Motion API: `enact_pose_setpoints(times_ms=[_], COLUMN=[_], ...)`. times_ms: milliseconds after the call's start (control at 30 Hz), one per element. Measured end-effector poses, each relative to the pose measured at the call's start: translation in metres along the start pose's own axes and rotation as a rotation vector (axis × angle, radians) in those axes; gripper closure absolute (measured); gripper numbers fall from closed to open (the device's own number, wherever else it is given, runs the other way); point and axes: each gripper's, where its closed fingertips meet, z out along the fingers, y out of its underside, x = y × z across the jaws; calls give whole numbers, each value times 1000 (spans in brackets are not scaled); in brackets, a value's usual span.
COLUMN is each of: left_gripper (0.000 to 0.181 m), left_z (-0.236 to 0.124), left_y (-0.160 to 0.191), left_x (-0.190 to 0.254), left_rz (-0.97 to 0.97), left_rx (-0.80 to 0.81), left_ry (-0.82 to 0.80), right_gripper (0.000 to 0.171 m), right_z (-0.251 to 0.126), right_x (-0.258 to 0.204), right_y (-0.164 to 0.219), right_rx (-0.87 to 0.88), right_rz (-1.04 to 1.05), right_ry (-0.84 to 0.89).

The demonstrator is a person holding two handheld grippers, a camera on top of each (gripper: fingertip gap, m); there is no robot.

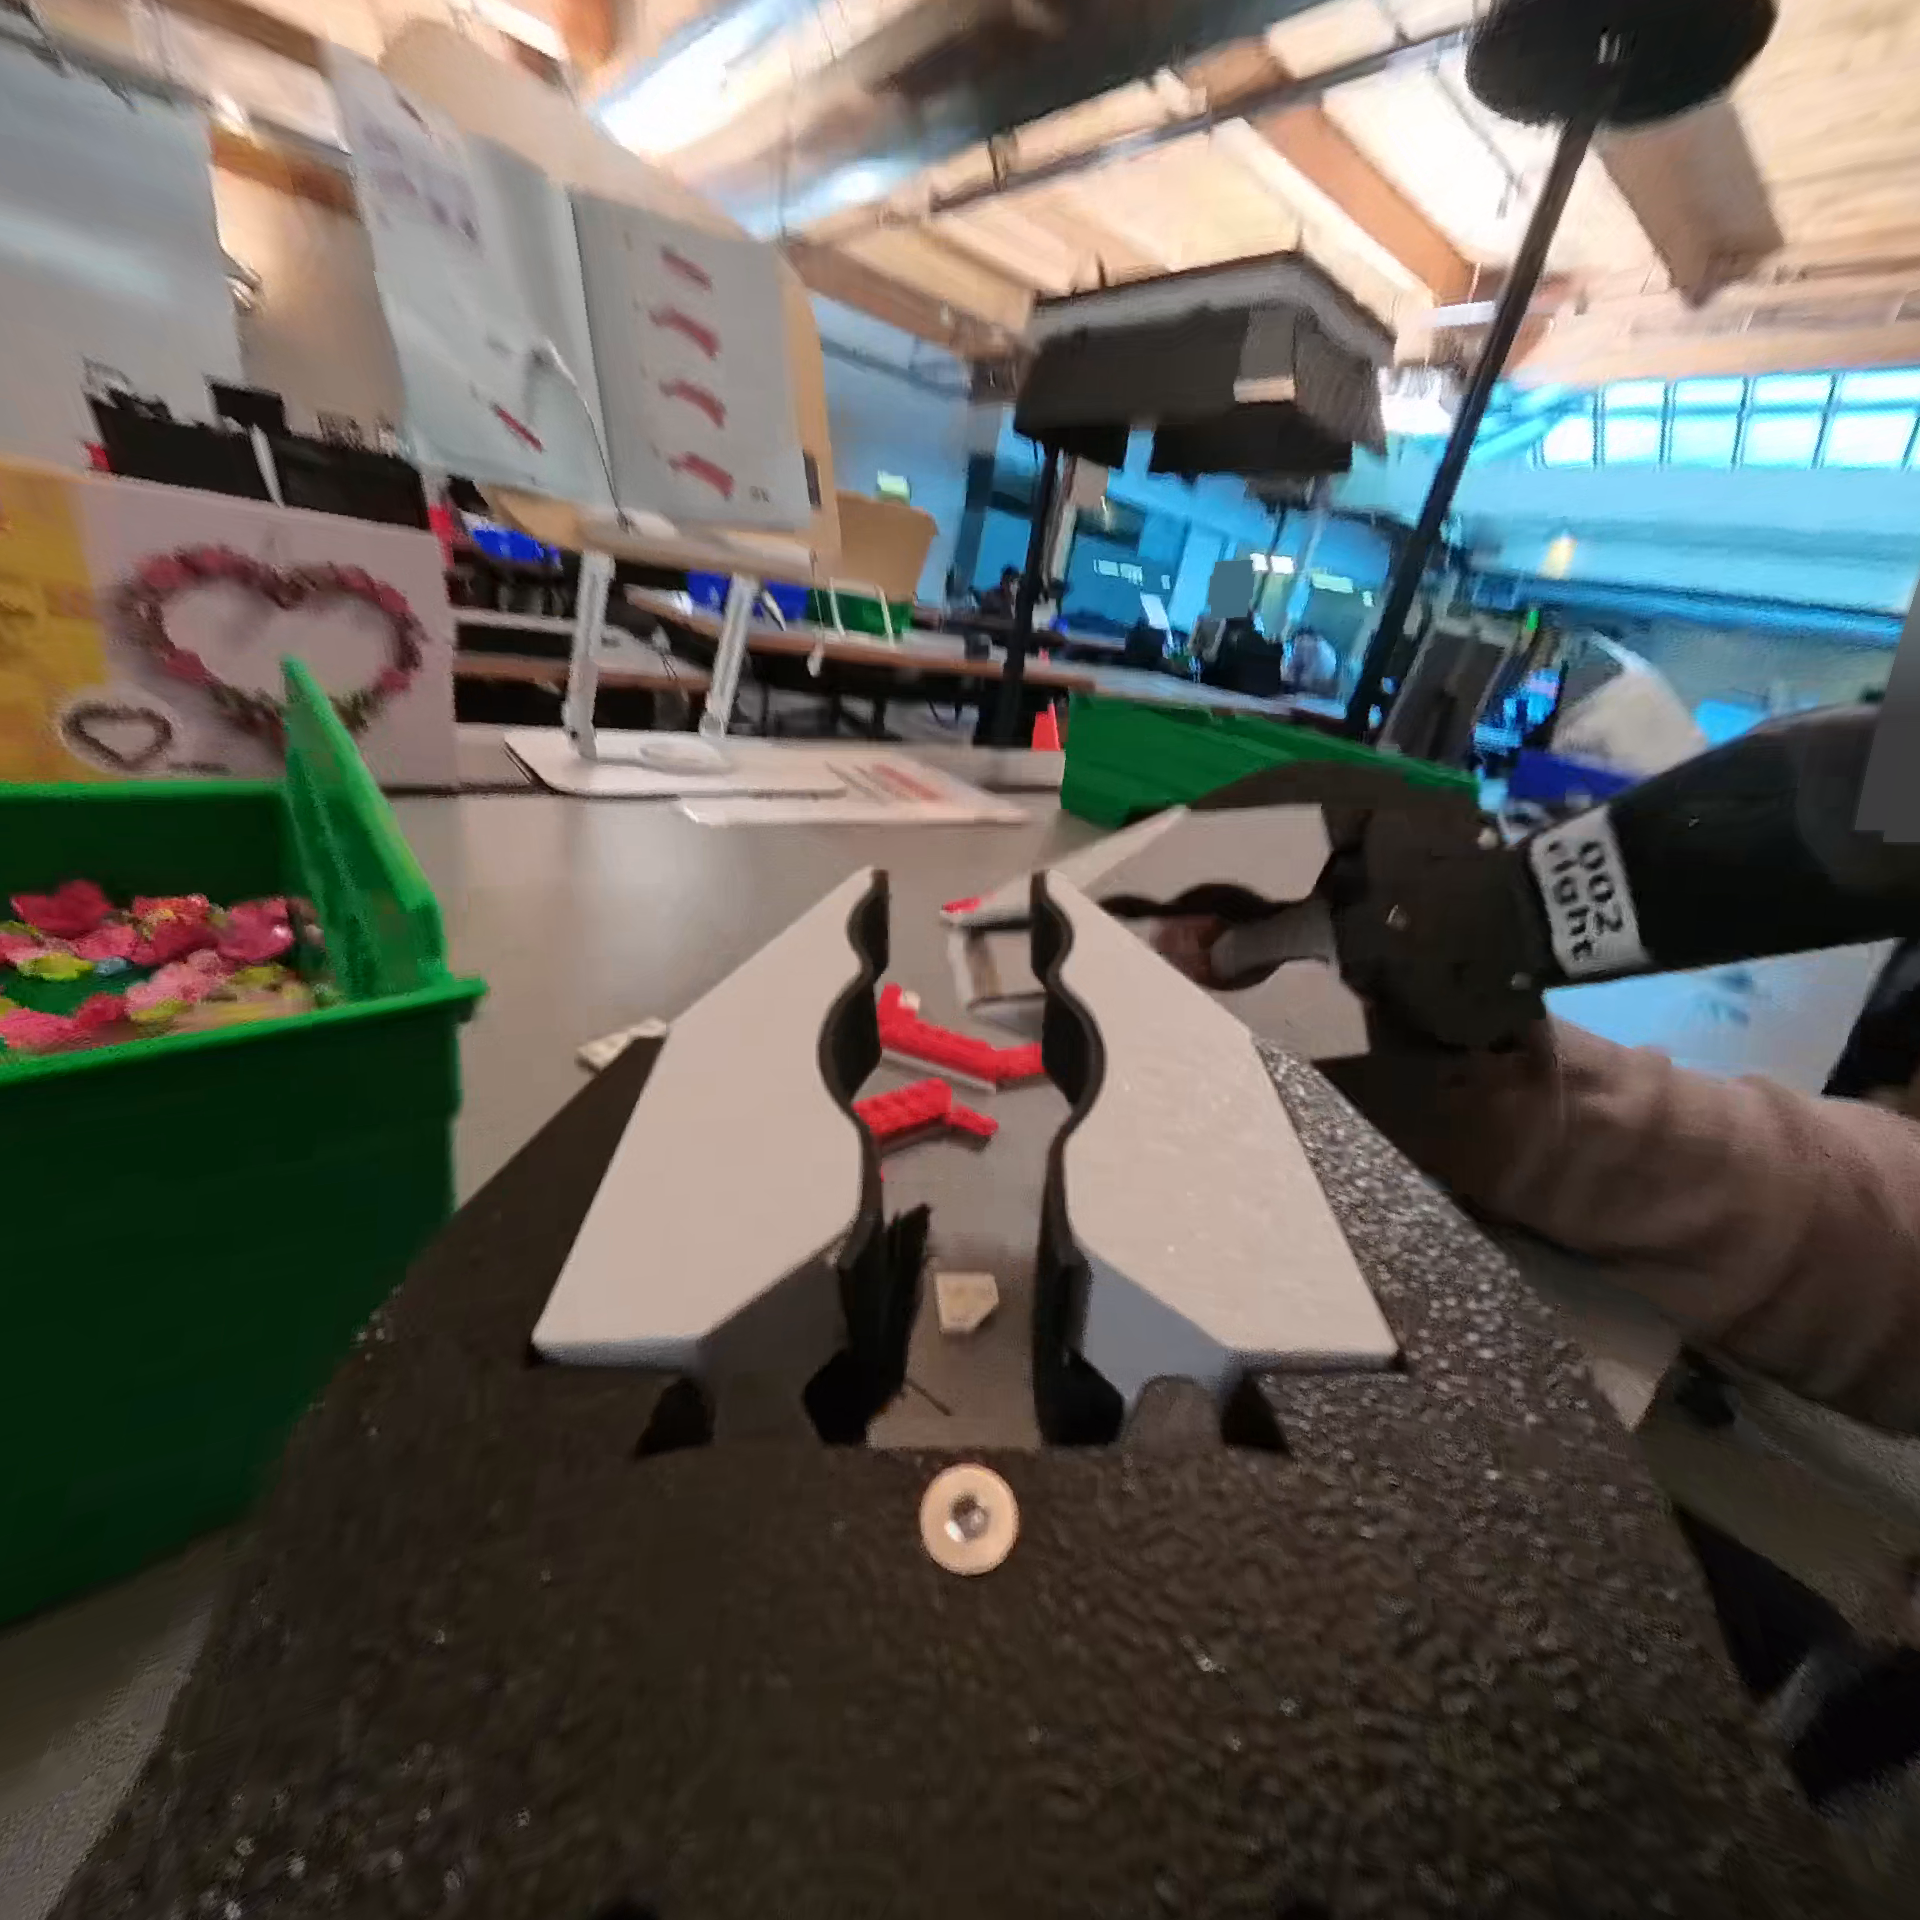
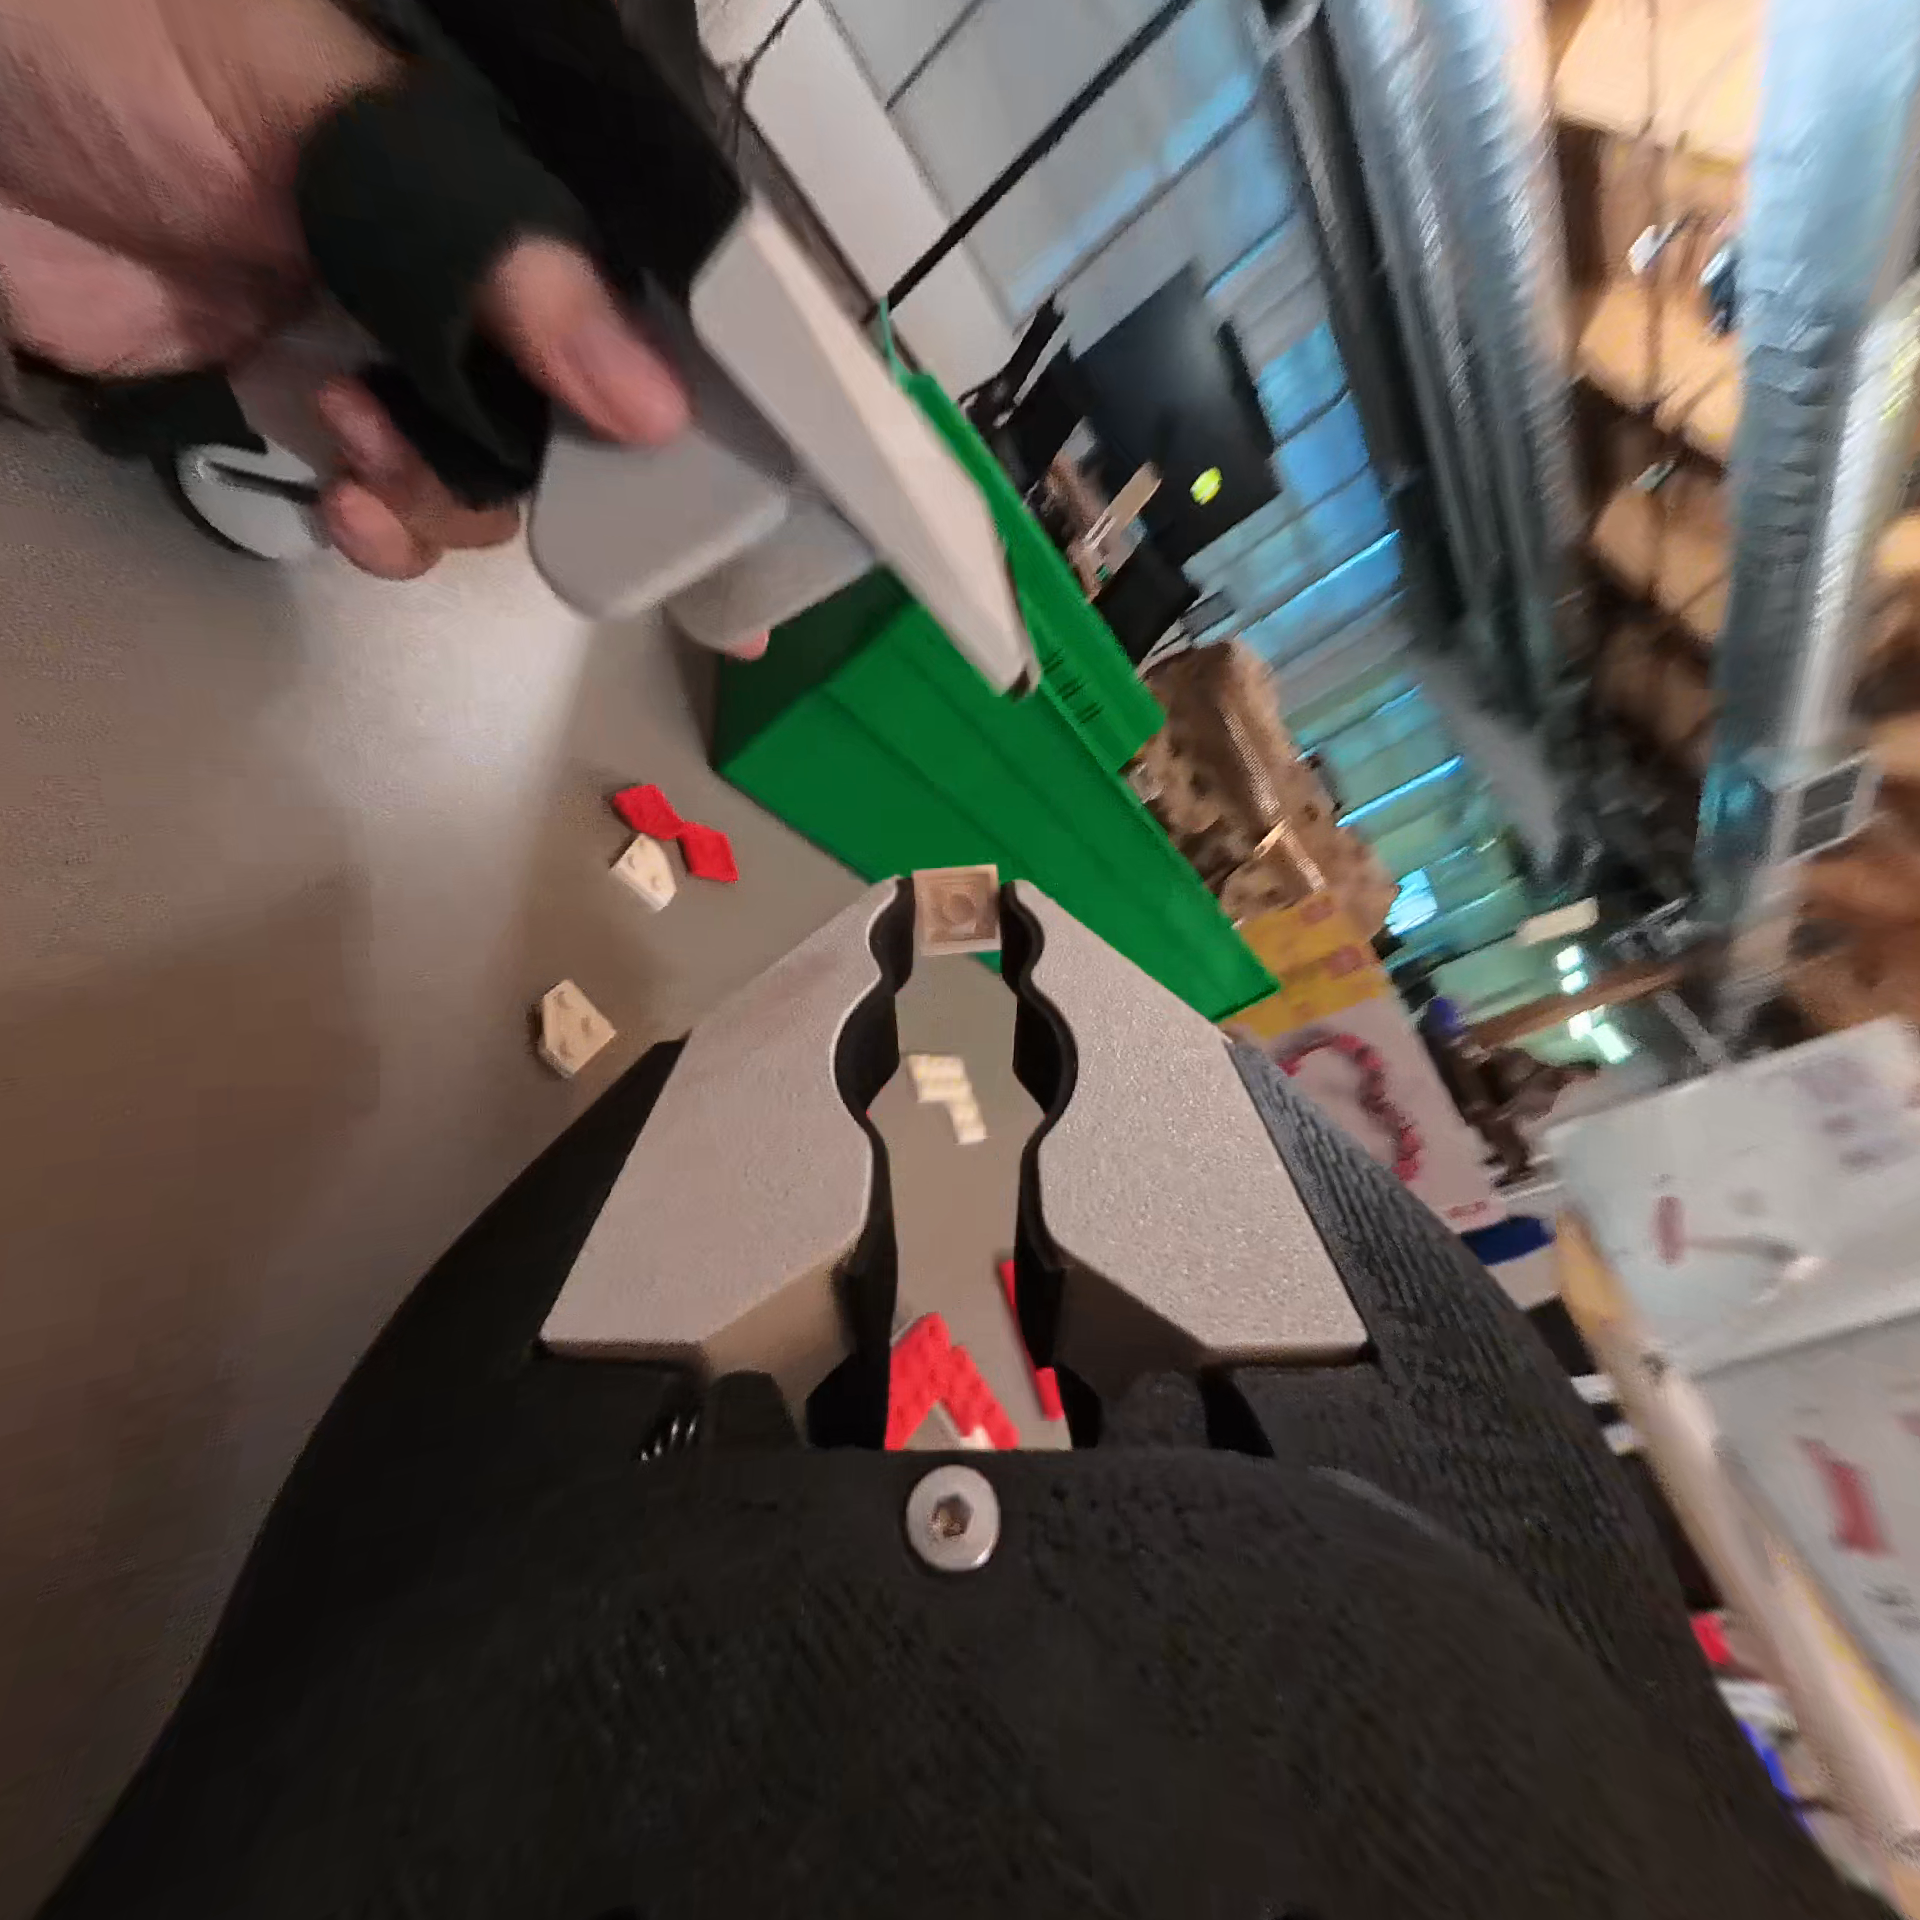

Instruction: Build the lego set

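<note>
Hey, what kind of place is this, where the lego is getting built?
Probably a big shared workshop or lab hall: rows of long work tables, an exposed beamed ceiling, and green parts bins beside a propped-up instruction booklet.

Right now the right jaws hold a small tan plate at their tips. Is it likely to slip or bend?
The tan plate looks stiff and thin, so bending seems unlikely. It is pinched only at the very tips of the right gripper, so it may twist or slip out. It probably weighs little.
</note>
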Motion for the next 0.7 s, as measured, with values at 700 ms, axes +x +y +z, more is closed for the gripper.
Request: enact_pose_setpoints(times_ms=[700], left_gripper=[179], left_z=[2], left_y=[11], left_x=[26], left_rz=[-89], left_rx=[-65], left_ry=[220], right_gripper=[149], right_z=[-14], right_x=[-9], right_y=[-31], right_rx=[167], right_rz=[81], right_ry=[-80])
